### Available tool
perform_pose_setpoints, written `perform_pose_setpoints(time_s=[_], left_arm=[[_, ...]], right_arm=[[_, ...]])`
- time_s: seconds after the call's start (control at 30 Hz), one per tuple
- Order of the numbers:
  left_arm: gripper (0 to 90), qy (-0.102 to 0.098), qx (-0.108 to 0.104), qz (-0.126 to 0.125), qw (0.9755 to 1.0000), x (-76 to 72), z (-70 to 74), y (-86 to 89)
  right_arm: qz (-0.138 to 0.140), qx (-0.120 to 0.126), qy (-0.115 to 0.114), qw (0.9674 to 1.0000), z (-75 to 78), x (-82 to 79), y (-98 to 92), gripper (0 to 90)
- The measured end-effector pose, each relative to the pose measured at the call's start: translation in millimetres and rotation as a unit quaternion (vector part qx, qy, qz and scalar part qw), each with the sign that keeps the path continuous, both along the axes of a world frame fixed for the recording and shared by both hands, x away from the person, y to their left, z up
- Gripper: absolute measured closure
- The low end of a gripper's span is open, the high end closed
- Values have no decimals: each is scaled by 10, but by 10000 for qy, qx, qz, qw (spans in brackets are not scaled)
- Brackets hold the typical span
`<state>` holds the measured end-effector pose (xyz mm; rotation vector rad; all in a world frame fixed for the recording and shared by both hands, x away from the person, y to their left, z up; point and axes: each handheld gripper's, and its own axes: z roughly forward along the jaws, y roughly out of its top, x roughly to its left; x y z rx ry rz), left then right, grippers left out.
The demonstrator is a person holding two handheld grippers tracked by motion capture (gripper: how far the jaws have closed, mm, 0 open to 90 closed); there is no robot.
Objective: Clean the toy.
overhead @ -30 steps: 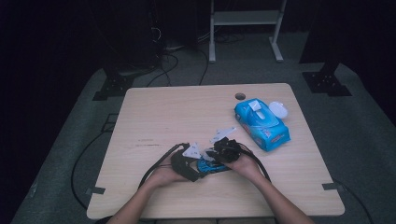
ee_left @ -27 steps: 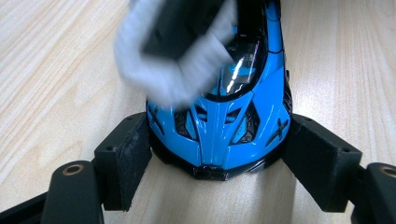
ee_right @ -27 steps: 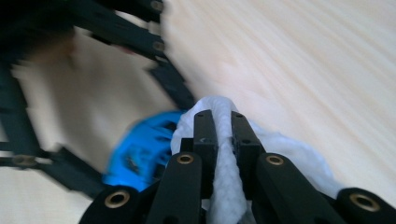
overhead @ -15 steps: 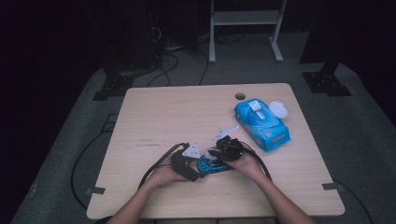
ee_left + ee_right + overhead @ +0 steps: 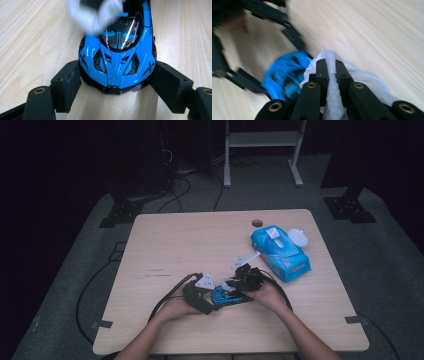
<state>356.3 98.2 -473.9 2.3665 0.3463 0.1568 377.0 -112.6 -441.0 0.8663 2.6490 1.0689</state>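
A blue toy car (image 5: 117,65) lies on the wooden table (image 5: 190,240) near its front edge. My left gripper (image 5: 117,85) is shut on its nose, one pad (image 5: 71,82) against each side. My right gripper (image 5: 331,72) is shut on a white wipe (image 5: 362,77) and holds it against the top of the car (image 5: 287,75). The wipe (image 5: 95,15) is a blur over the car's roof in the left gripper view. In the high view the two grippers, left (image 5: 216,301) and right (image 5: 235,285), meet over the car (image 5: 227,297).
A blue pack of wipes (image 5: 280,252) lies at the right of the table with its white lid (image 5: 298,237) flipped open. A small round hole (image 5: 257,223) is near the far edge. Black cables trail off the table's front left.
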Motion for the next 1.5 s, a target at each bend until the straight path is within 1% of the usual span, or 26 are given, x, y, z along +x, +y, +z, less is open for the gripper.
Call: perform_pose_setpoints(time_s=[0.07,0.1,0.13,0.17,0.2,0.27,0.3,0.37,0.4,0.43,0.57,0.63,0.7,0.73,0.8,0.9,0.97,1.0,1.03,1.07,1.13,1.2,1.3,1.37,1.43,1.5], left_arm=[[249,1,15,6,10000,-2,2,-2],[249,11,20,6,10000,1,4,-4],[249,10,21,6,10000,2,4,-6],[249,-2,54,-11,10000,5,9,-12],[246,-22,66,-12,10000,1,11,-20],[231,-140,92,-12,9999,-4,22,-41],[233,-143,72,7,9999,-6,27,-58],[236,-180,136,-53,9997,2,29,-70],[240,-192,142,-78,9997,5,25,-68],[241,-187,106,-59,9998,0,21,-73],[245,-218,123,-48,9997,-8,20,-83],[245,-219,101,-30,9997,-12,17,-85],[245,-228,106,-37,9997,-11,16,-84],[245,-226,100,-34,9997,-12,15,-86],[245,-214,104,-35,9997,-10,15,-85],[245,-183,82,-16,9998,-11,12,-78],[246,-187,55,-12,9998,-14,8,-72],[246,-187,59,-8,9998,-15,9,-74],[246,-181,64,-6,9998,-14,9,-76],[246,-183,72,-16,9998,-13,10,-76],[247,-188,71,-24,9998,-11,9,-76],[247,-180,61,-10,9998,-12,9,-78],[246,-173,76,-10,9998,-13,11,-74],[246,-154,67,-14,9999,-12,9,-75],[246,-142,23,1,9999,-12,3,-80],[246,-144,21,1,9999,-10,3,-79]], right_arm=[[-157,-72,-18,9998,3,20,-117,836],[-147,0,12,9999,-7,33,-164,837],[-209,88,93,9997,-14,26,-180,837],[-200,76,64,9998,-17,23,-179,837],[-161,28,-38,9999,-20,20,-157,837],[-150,14,-50,9999,-26,12,-103,837],[-122,50,-39,9999,-33,18,-80,837],[-62,101,6,9999,-39,26,-42,837],[-19,54,-48,10000,-37,28,-35,836],[-19,43,-49,10000,-33,23,-38,836],[-31,99,9,9999,-19,26,-172,837],[-61,6,-39,10000,2,4,-258,837],[-97,-42,-27,9999,12,-19,-335,837],[-151,-46,24,9999,16,-41,-364,838],[-182,22,60,9998,11,-61,-370,839],[-49,215,92,9997,1,-90,-294,840],[-22,163,34,9999,6,-103,-264,840],[-17,179,53,9998,4,-99,-277,839],[-38,147,72,9999,3,-94,-304,839],[-59,57,34,10000,1,-88,-343,839],[-192,9,113,9998,8,-78,-432,840],[-223,-21,138,9997,37,-80,-476,840],[-188,-42,-46,9998,137,-149,-527,840],[-155,-57,-97,9998,179,-232,-554,840],[-85,-90,-104,9999,170,-309,-548,840],[27,-39,-46,10000,110,-377,-475,839]])
